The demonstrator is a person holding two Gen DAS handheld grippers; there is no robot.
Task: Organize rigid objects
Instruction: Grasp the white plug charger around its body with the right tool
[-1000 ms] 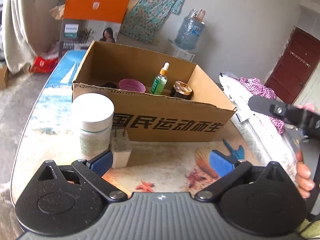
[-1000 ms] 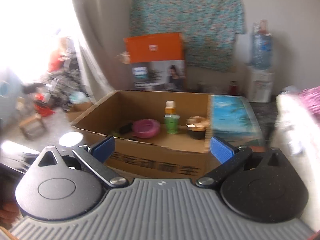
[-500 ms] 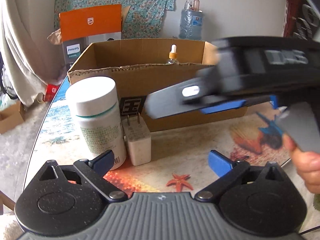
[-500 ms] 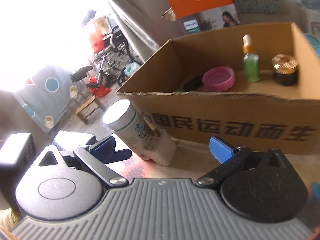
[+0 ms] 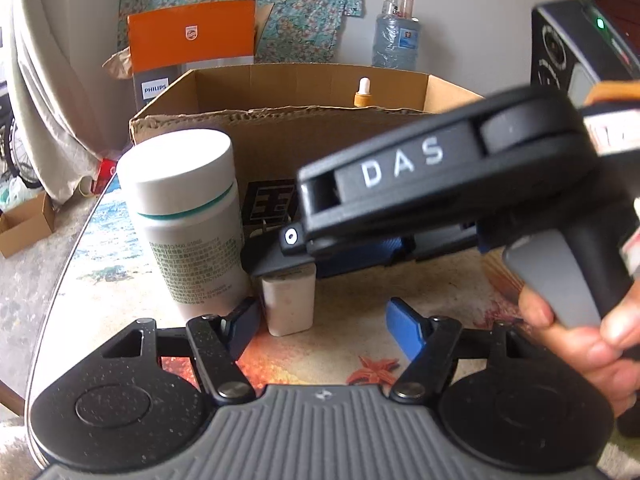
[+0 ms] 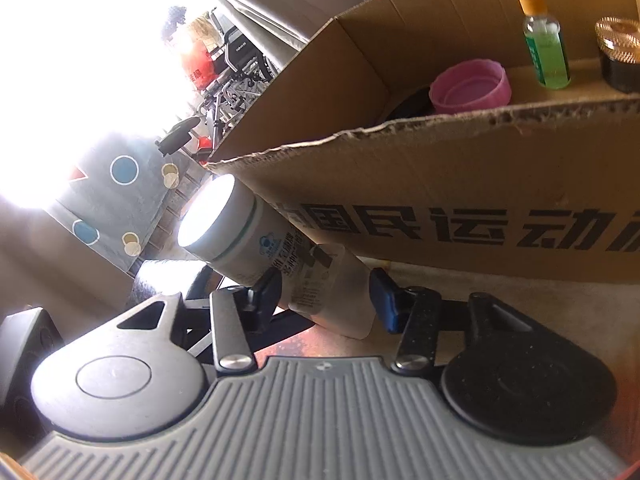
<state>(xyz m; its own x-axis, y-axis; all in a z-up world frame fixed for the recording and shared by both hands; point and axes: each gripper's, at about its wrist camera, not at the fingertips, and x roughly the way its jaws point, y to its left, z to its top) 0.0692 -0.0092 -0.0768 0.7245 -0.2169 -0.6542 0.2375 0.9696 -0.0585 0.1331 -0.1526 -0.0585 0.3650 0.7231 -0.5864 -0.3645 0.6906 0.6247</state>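
Two blue pads of our right gripper [image 6: 326, 294] have just been closing around the small white plug-in charger block [image 6: 340, 300] — upright beside the white-capped bottle [image 6: 240, 236]. Our left gripper [image 5: 320, 320], jaws apart and also narrowing, sits just short of both, holding nothing.

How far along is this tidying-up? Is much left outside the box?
Done: a pink bowl, a green dropper bottle and a gold-lidded jar sit inside the cardboard box.
In hand: the right gripper has just been closing on the white charger on the table, pads seemingly against its sides; it is not lifted yet.
Left: the white bottle beside it stands outside the box.
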